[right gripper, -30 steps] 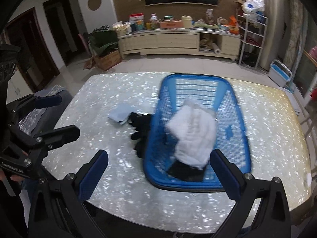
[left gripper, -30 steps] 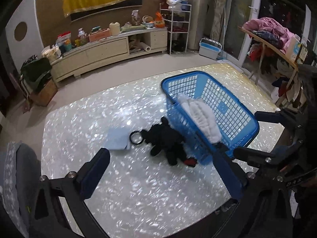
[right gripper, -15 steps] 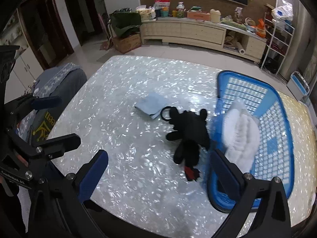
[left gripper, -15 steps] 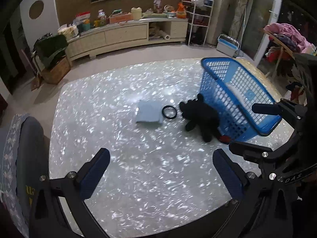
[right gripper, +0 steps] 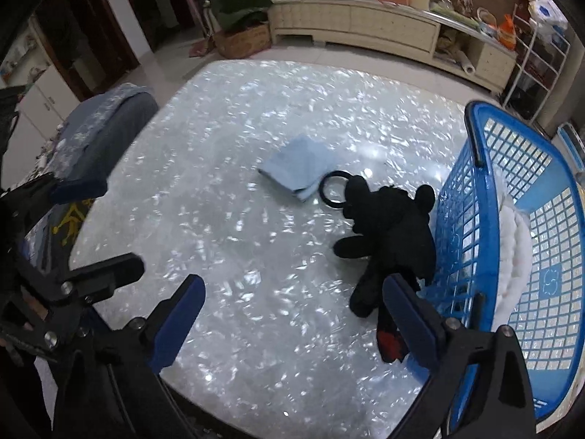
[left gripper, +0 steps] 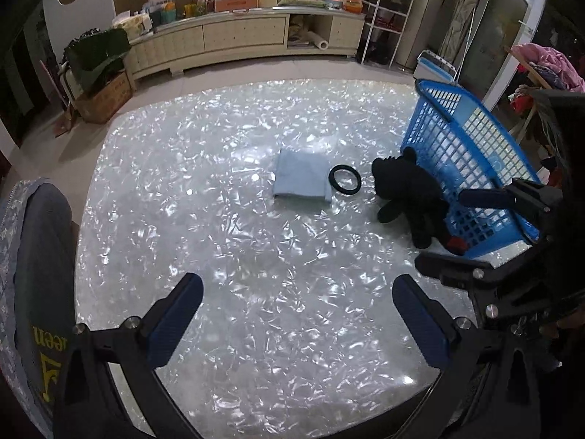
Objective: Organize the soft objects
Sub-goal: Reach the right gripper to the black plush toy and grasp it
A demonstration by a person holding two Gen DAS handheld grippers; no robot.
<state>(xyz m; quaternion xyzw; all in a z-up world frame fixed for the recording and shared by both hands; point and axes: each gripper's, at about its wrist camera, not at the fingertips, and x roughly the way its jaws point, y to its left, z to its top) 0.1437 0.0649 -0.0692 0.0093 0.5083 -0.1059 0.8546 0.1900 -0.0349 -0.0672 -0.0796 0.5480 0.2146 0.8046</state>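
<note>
A black plush toy (left gripper: 409,194) (right gripper: 391,226) lies on the shiny white table against the outer wall of a blue plastic basket (left gripper: 471,153) (right gripper: 512,256). Inside the basket rests a white fluffy cloth (right gripper: 515,252). Left of the toy lie a black ring (left gripper: 344,180) (right gripper: 333,192) and a folded light-blue cloth (left gripper: 301,178) (right gripper: 298,166). My left gripper (left gripper: 296,314) is open above the near table, empty. My right gripper (right gripper: 292,314) is also open and empty, its right finger (right gripper: 413,318) close to the toy's lower end.
A chair with a grey-blue cover (left gripper: 33,274) (right gripper: 98,139) stands at the table's left edge. Beyond the table are a long cream sideboard (left gripper: 234,36), a wire shelf rack (left gripper: 387,11) and a rack of clothes (left gripper: 544,66).
Both views have swung left, away from the basket. The basket and white cloth have shifted to the right side of each view; the toy, ring and blue cloth now sit nearer the centre.
</note>
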